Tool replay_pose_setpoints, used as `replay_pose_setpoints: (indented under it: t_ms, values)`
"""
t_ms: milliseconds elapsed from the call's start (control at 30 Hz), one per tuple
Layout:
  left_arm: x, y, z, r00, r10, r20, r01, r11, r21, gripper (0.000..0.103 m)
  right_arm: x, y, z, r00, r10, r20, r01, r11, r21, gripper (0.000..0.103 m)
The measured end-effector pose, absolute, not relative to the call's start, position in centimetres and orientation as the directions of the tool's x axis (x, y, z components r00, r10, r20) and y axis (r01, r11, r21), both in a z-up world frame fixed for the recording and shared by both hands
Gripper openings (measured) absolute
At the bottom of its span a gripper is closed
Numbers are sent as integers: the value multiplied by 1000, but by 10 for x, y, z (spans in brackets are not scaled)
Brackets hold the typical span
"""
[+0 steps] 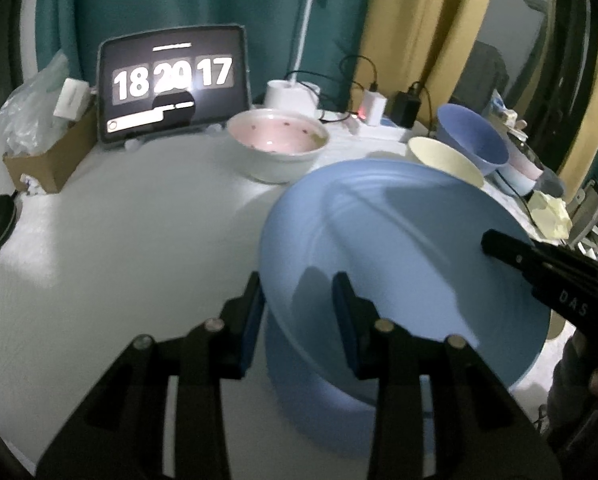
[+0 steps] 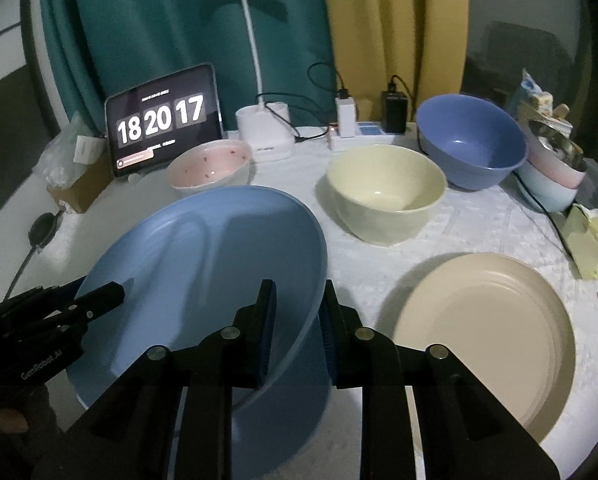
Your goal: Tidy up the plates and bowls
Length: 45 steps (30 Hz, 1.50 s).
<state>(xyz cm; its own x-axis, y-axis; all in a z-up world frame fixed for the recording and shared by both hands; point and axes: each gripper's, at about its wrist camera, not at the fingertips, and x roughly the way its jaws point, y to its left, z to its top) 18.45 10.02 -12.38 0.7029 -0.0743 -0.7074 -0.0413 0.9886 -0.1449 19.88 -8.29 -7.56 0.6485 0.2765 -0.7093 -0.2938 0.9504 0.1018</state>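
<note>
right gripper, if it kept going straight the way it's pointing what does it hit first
The right gripper already straddles the raised rim of the blue plate. Straight on, past that rim, the yellow bowl looks next, though depth is unclear.

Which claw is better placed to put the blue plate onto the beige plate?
Probably the right claw. It straddles the rim of the tilted blue plate on the side next to the beige plate. The left claw straddles the opposite rim, farther away.

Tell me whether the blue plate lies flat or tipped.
Tipped: the blue plate slants, raised off the table, with the right gripper at its rim.
</note>
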Motion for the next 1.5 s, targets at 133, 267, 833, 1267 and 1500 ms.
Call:
replay_pose_setpoints:
  t_ms: [133, 267, 833, 1267, 1500]
  values:
    - [183, 84, -120, 701, -82, -708, -20, 991, -134, 36, 196, -99, -75, 656, 273, -704, -275, 955, 114, 23]
    - [183, 69, -118, 699, -87, -710, 0, 993, -122, 36, 192, -118, -74, 665, 269, -696, -255, 959, 126, 23]
    - [180, -9, -113, 686, -94, -721, 80, 995, -54, 36, 175, -193, -73, 709, 250, -660, -178, 968, 175, 23]
    - [180, -71, -121, 660, -96, -745, 132, 991, -11, 36, 166, -253, -82, 727, 241, -644, -124, 967, 222, 23]
    - [188, -100, -126, 646, -102, -756, 158, 987, 1, 36, 169, -280, -89, 725, 227, -650, -100, 969, 226, 23]
